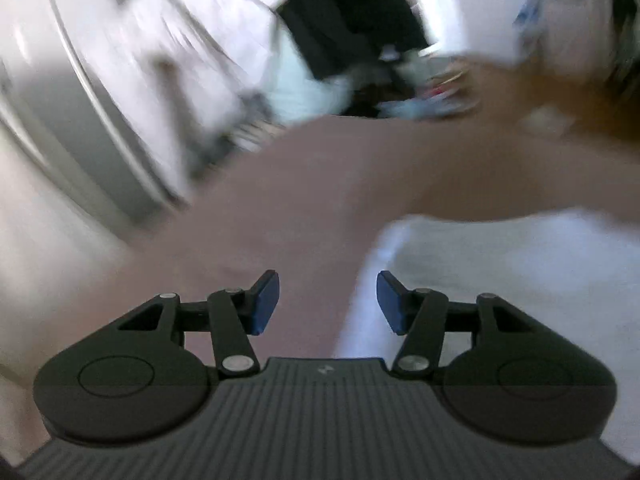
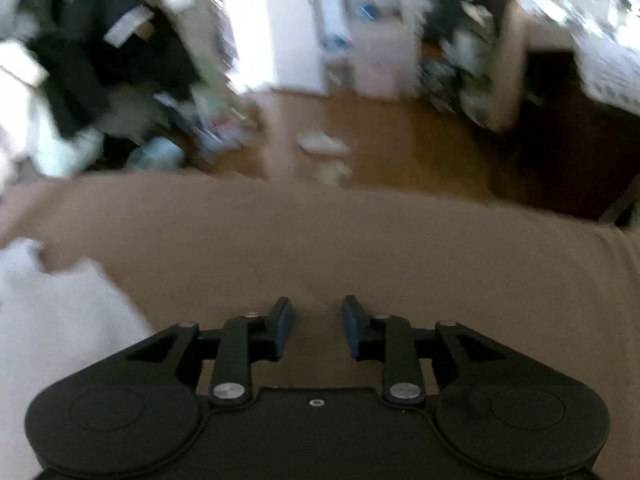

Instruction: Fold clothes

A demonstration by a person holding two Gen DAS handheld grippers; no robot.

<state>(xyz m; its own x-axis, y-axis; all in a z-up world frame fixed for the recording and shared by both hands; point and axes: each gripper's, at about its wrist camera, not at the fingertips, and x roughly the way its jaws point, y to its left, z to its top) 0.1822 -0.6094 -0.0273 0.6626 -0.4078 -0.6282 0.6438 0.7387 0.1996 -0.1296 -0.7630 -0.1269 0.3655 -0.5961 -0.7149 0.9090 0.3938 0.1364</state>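
Left wrist, left gripper [image 1: 328,302] fingers wide over white cloth [image 1: 500,280] edge, right gripper [image 2: 316,328] fingers narrow, empty

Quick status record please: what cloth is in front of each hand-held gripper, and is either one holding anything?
surface: brown cloth spread wide
garment: white cloth lying on the brown cloth
left hand-held gripper: open, nothing between the pads, over the white cloth's edge
right hand-held gripper: open, narrower gap, nothing held, over the brown cloth
picture quality: both views blurred
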